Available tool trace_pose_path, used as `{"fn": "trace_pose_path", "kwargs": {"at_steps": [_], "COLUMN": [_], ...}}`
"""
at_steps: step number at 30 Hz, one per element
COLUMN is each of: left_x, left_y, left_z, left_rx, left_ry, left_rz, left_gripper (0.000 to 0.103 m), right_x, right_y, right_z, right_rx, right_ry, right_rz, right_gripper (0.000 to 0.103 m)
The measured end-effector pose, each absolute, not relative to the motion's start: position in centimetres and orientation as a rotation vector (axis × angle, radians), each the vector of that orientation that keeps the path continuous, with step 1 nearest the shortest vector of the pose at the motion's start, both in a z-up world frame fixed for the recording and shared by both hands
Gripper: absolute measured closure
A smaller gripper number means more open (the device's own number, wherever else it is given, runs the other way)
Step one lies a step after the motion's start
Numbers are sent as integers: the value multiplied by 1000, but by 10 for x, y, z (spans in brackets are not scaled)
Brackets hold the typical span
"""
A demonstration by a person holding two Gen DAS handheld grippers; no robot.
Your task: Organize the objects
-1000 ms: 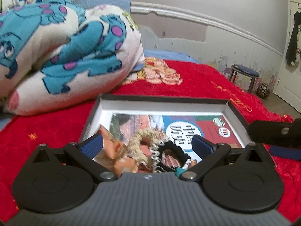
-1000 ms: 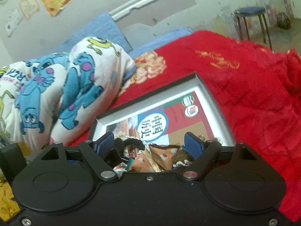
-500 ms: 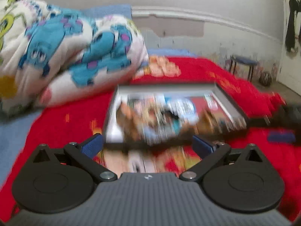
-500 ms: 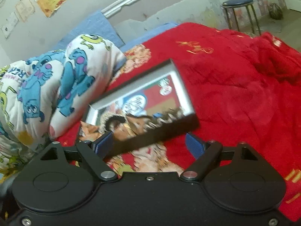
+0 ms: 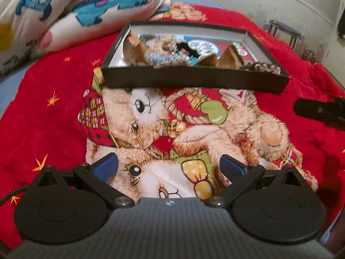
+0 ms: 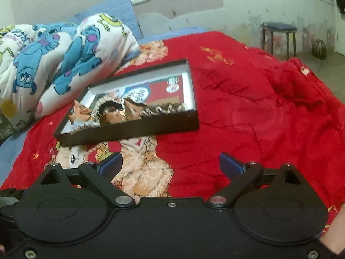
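In the left wrist view, the left gripper (image 5: 169, 165) hangs above the red blanket (image 5: 49, 118) with its two blue-padded fingers (image 5: 105, 165) spread wide and nothing between them. Under it lies the teddy bear print (image 5: 151, 118) on the blanket. The black box (image 5: 194, 78) sits on the blanket just beyond that print, well apart from the fingers. Its near wall faces the camera. Inside the box lie crumpled brown paper (image 5: 133, 49), a black hair band (image 5: 185, 47), a braided cord (image 5: 262, 67) at the box's right near corner, and a printed sheet (image 5: 202, 45) on the bottom; the details there are blurred. A cartoon-print quilt (image 5: 86, 6) is bunched up behind the box on its left. A stool (image 5: 282, 31) stands on the floor beyond the box to the right. The black tip of the right gripper (image 5: 321, 110) shows to the right of the box, nearer the camera.

In the right wrist view, the right gripper (image 6: 170, 165) also has its fingers (image 6: 230, 165) wide apart and empty, above the blanket (image 6: 258, 112). The box (image 6: 129, 129) lies ahead and to the left of it, not touching, turned at an angle, with the brown paper (image 6: 82, 113), hair band (image 6: 107, 106) and cord (image 6: 163, 109) gathered along its near wall. The quilt (image 6: 64, 60) lies behind the box to the left, the stool (image 6: 279, 36) far behind it to the right.
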State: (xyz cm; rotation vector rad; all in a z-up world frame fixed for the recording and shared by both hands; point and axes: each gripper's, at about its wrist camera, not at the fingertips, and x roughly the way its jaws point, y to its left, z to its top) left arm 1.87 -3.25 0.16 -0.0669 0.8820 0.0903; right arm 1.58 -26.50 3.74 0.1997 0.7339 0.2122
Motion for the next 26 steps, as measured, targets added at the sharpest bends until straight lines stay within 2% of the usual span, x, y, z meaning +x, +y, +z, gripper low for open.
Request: {"fn": "trace_pose_path", "kwargs": {"at_steps": [7,19,26], "left_x": [19,21,21], "left_y": [-34,-34,-37], "left_z": [0,-3,-6], "left_rx": [-60,-33,12], "left_ry": [906,912,901], "left_rz": [89,78,80], "left_gripper": [0,0,0], "right_x": [23,11,19], "right_y": [-257,-228,-228], "right_z": [26,17,-5], "right_rx": [191,59,89], "right_ry": [815,774,775], "right_rz": [186,270,220], "right_gripper": [6,5,2]}}
